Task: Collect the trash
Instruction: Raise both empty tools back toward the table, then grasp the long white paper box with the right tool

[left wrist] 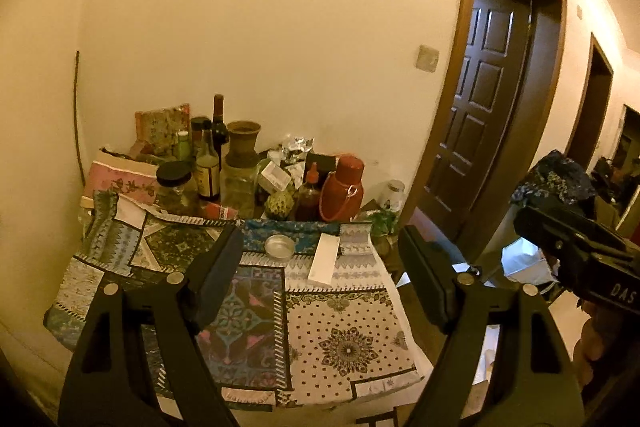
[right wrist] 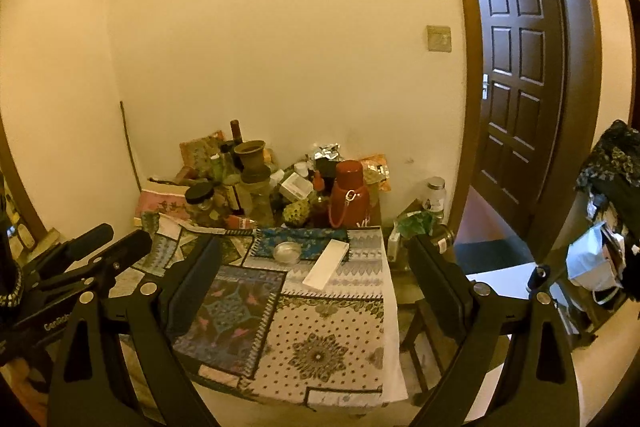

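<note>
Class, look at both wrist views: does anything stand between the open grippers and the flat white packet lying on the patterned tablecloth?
Nothing visible does. The white packet lies on open tablecloth, with the small glass dish beside it to the left. The bottles and red flask stand behind it.

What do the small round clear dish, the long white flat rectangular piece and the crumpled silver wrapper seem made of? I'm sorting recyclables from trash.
Small round clear dish: probably glass, glossy; the cloth shows through and its rim glints. Long white flat rectangular piece: likely card or paper, matte, straight-edged; it could be a slim box. Crumpled silver wrapper: metallised foil or film, with sharp shiny creases.
</note>
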